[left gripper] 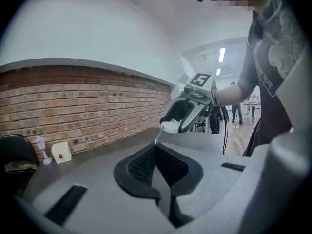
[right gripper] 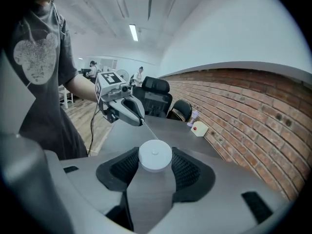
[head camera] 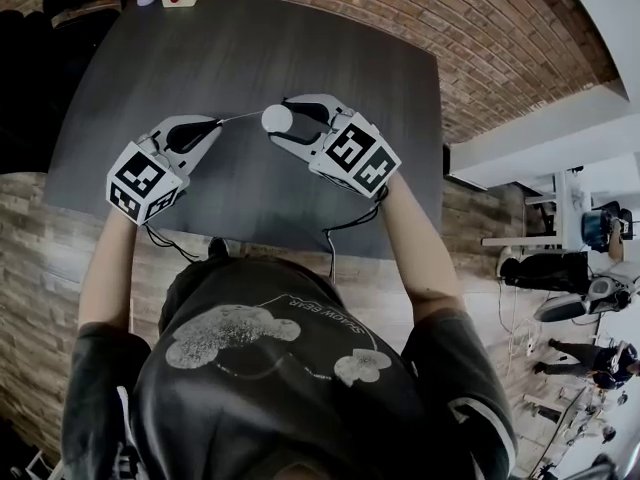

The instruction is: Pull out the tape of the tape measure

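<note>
So the right gripper clamps the round tape measure above mid-table as an anchor, while the left gripper, at its 9 o'clock, is pinched shut on the tape tip, ready to draw it out.

I have both arms out in front: left forearm straight ahead, right forearm angled inward. The left gripper points across at the other, its jaws pressed fully together on the thin tape. The right gripper faces it, tilted downward, its jaws standing apart and clamped on either side of the round white tape measure. The 2 sets of fingertips sit near each other without touching.
</note>
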`<state>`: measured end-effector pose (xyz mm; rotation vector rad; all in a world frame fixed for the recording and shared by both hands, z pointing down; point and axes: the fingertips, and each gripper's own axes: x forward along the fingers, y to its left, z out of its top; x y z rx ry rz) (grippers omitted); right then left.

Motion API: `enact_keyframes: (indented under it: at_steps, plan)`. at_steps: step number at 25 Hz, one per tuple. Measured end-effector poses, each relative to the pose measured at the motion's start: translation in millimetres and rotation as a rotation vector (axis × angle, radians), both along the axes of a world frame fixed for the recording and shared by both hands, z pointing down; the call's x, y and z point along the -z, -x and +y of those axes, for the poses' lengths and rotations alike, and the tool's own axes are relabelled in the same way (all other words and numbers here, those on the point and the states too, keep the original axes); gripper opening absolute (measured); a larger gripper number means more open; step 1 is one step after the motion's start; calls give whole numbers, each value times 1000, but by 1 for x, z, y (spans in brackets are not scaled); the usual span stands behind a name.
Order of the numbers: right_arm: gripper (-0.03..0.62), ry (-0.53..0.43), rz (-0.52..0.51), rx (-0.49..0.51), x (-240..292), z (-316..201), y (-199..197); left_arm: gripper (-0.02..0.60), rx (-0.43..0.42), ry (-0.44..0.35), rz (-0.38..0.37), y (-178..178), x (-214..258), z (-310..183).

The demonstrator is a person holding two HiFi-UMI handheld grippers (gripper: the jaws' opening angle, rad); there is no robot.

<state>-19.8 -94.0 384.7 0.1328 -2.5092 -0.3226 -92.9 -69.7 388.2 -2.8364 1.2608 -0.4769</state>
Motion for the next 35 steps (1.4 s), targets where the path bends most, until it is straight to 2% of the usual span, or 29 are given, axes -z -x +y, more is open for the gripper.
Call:
enact_keyframes:
  at_steps: [12, 14, 19, 25, 30, 35]
  plan:
    - [229, -33, -1, -121, 5, -14, -3, 9, 9, -12, 40, 7, 12, -7]
    - [230, -15, -18, -161, 8, -22, -6, 9, 23, -14, 49, 13, 14, -9]
    - [230, 96, -70, -244, 11, -40, -16, 9, 53, -1, 65, 32, 16, -17]
    - [229, 162, -50, -266, 10, -46, -18, 9, 69, 22, 75, 43, 21, -25]
    - [229, 170, -33, -281, 10, -49, -21, 9, 38, 77, 83, 40, 16, -28]
    - [228, 150, -15, -307, 10, -59, -29, 9, 15, 98, 86, 32, 17, -34]
